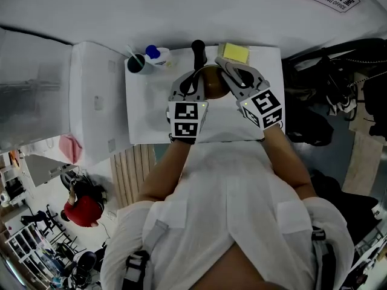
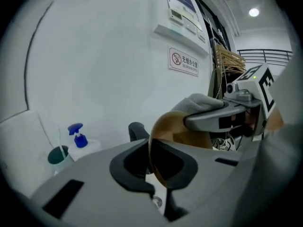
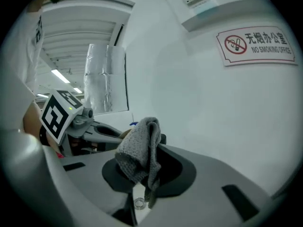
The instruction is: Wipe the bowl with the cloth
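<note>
Left hand-held gripper: clenched on the rim of a brown rounded bowl, which is held on edge above the white counter. Right hand-held gripper: clamped on a grey knitted cloth, just beside the bowl. Teal cup and blue-capped bottle: at the counter's rear.

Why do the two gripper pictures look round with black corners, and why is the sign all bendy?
Left gripper view: wide-angle lens, so a round picture with black corners; the ceiling lamp glares. Right gripper view: same round frame, the no-smoking sign bows, the cloth looks sharp. Head view: evenly lit, the white table bright.
</note>
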A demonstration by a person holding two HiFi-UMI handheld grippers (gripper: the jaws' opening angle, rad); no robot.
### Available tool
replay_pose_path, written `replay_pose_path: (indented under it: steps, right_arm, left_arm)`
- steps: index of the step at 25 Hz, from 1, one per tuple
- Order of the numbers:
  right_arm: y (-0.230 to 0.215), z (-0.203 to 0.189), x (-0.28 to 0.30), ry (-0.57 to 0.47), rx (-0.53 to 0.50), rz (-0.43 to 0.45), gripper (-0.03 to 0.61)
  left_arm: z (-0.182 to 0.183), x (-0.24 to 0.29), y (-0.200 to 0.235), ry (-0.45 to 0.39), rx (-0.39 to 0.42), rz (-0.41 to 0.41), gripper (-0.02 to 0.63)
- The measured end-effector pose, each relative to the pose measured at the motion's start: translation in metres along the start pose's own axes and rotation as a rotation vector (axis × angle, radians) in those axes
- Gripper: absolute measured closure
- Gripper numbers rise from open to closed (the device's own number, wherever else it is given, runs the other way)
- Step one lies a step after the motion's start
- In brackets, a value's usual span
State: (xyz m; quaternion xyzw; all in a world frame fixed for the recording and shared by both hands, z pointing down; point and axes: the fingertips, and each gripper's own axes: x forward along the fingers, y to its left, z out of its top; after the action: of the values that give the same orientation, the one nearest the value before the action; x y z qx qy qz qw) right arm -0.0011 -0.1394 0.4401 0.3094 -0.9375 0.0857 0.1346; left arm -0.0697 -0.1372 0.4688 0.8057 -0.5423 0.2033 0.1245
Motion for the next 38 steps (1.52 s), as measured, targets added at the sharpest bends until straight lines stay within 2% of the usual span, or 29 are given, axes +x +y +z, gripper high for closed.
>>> replay_pose_path:
  steps: [7, 11, 14, 19, 27, 33, 38]
  right_arm:
    - [0.015, -0.015, 0.003, 0.014, 0.079, 0.091, 0.515]
    - [0.01, -0.022, 0.002, 0.003, 0.141, 0.084, 0.521]
    - [0.008, -0.035, 0.007, 0.039, 0.11, 0.06, 0.522]
    - [0.01, -0.043, 0.006, 0.044, 0.11, 0.042, 0.522]
    - [0.008, -0.046, 0.006, 0.016, 0.112, 0.019, 0.525]
    - [0.011, -0.053, 0.008, 0.036, 0.108, 0.0, 0.525]
    - [0.014, -0.06, 0.008, 0.061, 0.102, -0.012, 0.525]
  left_arm:
    - [-0.042, -0.003, 0.011, 0.116, -0.088, -0.011, 0.598]
    - [-0.082, -0.004, 0.033, 0.222, -0.182, 0.009, 0.597]
    - [-0.09, -0.002, 0.039, 0.238, -0.241, -0.021, 0.594]
    - [-0.096, -0.016, 0.035, 0.29, -0.234, -0.082, 0.597]
    - [-0.178, -0.005, 0.041, 0.514, -0.289, -0.106, 0.597]
    - [-0.228, 0.023, 0.04, 0.622, -0.309, -0.15, 0.597]
    - [-0.263, 0.044, 0.051, 0.681, -0.295, -0.118, 0.595]
